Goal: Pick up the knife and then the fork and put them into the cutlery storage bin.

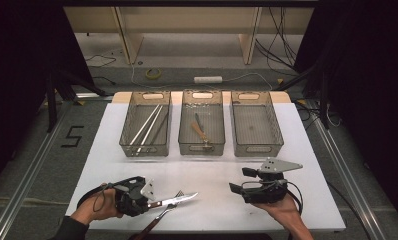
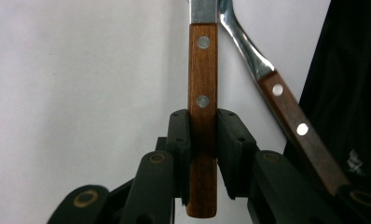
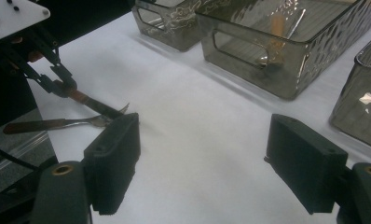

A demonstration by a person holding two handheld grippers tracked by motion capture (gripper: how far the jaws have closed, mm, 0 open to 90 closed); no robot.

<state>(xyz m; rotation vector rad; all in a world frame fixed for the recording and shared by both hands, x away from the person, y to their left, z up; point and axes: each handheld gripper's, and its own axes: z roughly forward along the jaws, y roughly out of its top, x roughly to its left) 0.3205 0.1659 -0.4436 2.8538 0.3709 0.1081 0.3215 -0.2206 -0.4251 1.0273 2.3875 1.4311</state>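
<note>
My left gripper is at the table's front left, shut on the wooden handle of a knife whose blade points right. In the left gripper view the jaws clamp the riveted handle from both sides. A wooden-handled fork lies on the table just under and beside the knife, its handle slanting away to the right. My right gripper is at the front right, open, with only white table between its pads. From there I see the knife and the fork at the left.
Three smoky translucent bins stand in a row at the back of the white table. The left bin holds chopsticks. The middle bin holds wooden-handled cutlery. The right bin has nothing in it.
</note>
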